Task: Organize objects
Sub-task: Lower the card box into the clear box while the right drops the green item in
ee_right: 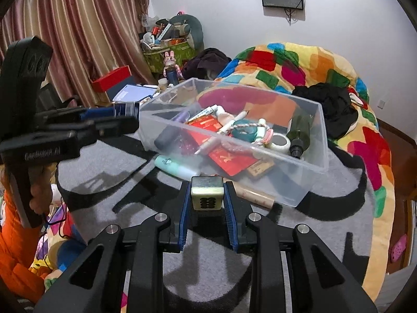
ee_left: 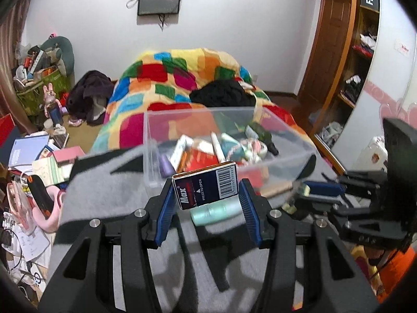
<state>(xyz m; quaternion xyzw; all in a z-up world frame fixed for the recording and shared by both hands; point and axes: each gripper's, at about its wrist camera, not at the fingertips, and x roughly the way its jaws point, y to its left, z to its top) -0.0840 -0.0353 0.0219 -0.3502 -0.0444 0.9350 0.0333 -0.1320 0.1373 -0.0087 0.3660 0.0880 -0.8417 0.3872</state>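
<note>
Grippers each clamped on one small item above the grey blanket, just short of the clear bin.

Clear bin [ee_right: 316,135] sits on the grey blanket [ee_right: 109,161], holding pens, tape rolls, a dark bottle and red packets, blurred through its wall. Left gripper [ee_left: 206,195], jaws partly apart, pinches a navy "Max" box [ee_left: 206,185]. Right gripper [ee_right: 207,198], nearly closed, clamps a pale tile [ee_right: 207,195]. A mint tube [ee_left: 216,212] lies under the box, partly hidden.
</note>
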